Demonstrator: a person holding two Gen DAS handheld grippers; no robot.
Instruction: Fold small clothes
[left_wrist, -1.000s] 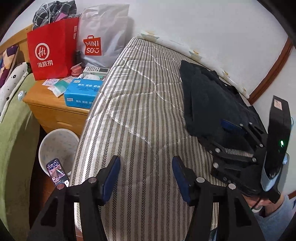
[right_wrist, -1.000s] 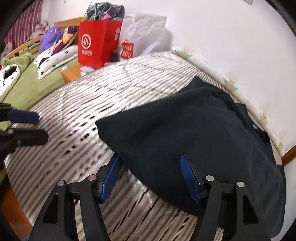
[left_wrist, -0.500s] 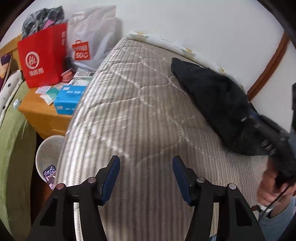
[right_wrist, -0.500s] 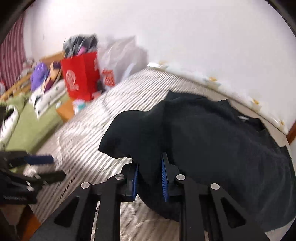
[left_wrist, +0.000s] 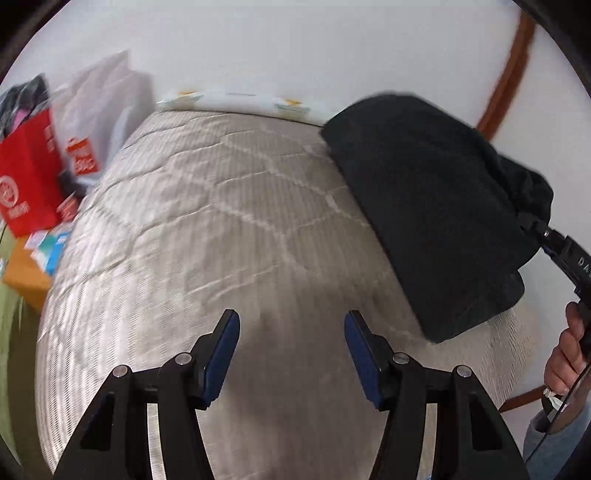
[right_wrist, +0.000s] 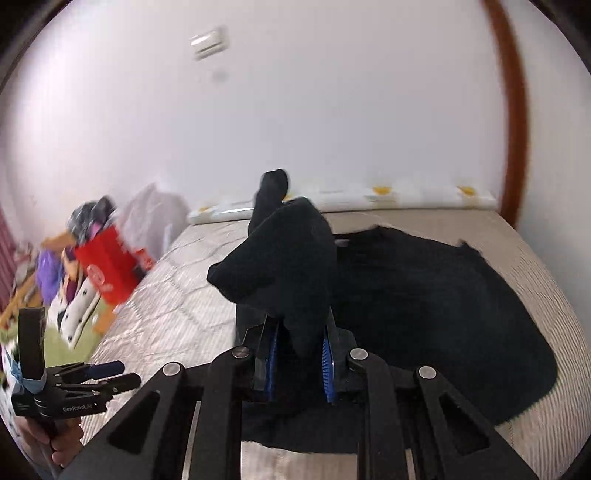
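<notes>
On the left, a red paper bag (left_wrist: 26, 177) and a white plastic bag (left_wrist: 103, 110) stand on a wooden nightstand (left_wrist: 22, 273) beside the bed (left_wrist: 221, 229), blurred in both views. The left tool (left_wrist: 291, 354) hangs released over bare striped quilt, nothing between its blue pads. To the right, the right tool (right_wrist: 300, 363), its jaws just closed, is clenched on a fold of the black garment (right_wrist: 424, 306); that fold stands lifted, the rest spread on the bed along the wall.
</notes>
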